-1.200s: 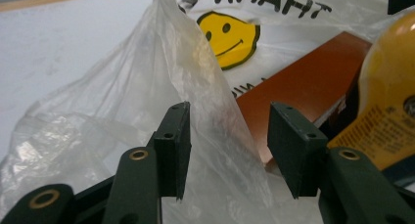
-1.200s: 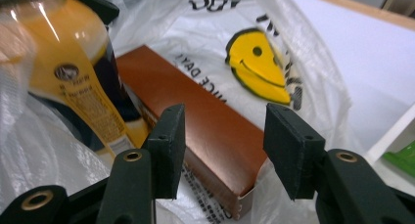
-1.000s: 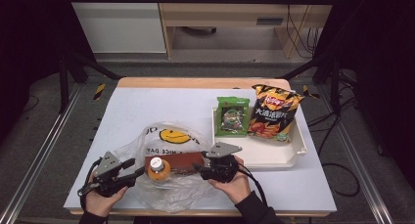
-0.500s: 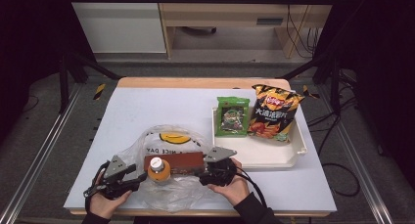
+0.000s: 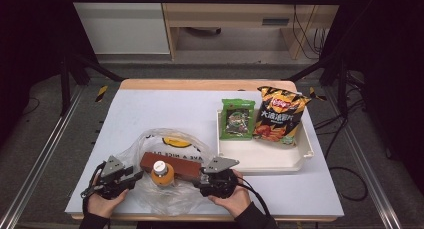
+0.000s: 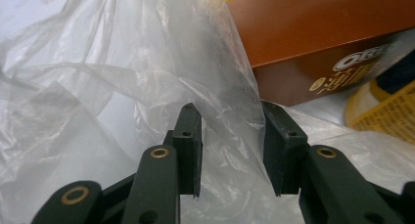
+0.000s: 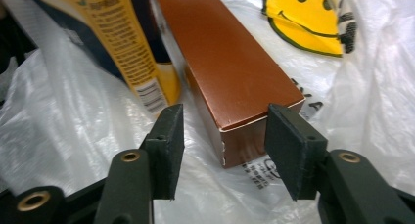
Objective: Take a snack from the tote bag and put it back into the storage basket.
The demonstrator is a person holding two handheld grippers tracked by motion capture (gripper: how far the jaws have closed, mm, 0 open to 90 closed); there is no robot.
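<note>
Here the left gripper (image 6: 230, 150), jaws just narrowed, straddles a fold of the clear plastic bag (image 6: 122, 72); the right gripper (image 7: 222, 150), jaws apart, brackets the long brown cardboard box (image 7: 230, 72) unpressed

Bright table, dark surroundings, soft focus

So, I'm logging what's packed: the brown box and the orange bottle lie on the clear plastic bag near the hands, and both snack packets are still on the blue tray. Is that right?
Not quite: the tray is white, not blue, as the high view shows. The rest holds: the brown box and orange bottle lie on the clear plastic bag, and the green packet and the orange packet are on that tray.
</note>
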